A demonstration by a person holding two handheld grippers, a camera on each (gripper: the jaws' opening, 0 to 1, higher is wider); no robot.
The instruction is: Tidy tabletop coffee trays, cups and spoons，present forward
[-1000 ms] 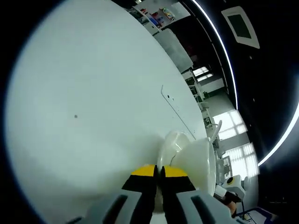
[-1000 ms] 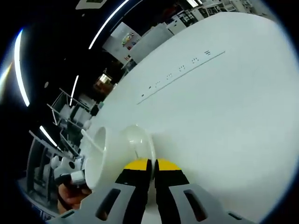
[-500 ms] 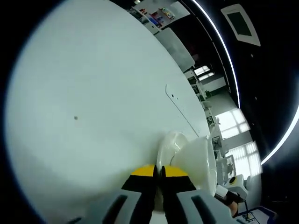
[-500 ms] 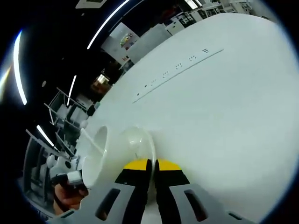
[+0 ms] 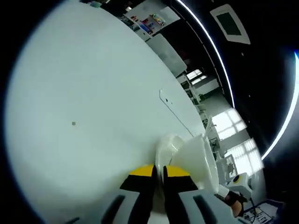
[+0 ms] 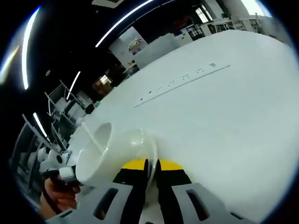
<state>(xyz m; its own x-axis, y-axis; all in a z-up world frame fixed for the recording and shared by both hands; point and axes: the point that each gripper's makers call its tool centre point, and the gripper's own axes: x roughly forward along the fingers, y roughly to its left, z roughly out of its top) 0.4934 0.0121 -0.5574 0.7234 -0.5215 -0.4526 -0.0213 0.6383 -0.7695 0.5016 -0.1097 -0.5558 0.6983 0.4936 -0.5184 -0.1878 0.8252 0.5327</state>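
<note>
Left tongs (image 5: 158, 171) are closed on the saucer (image 5: 164, 149) rim. Right tongs (image 6: 152, 167) clamp the opposite rim of the saucer (image 6: 142, 142). The cup (image 6: 93, 156) rides on it at 9 o'clock. Judged: glazed ceramic, stiff, slippery and breakable; keep the grip on the rim. The white surface (image 6: 224, 121) is open from 12 to 3 o'clock.

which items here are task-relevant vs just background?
Job:
saucer, pinched at its rim by both grippers, right and left
cup on it
spoon in the cup

Background:
white table
shelving
</note>
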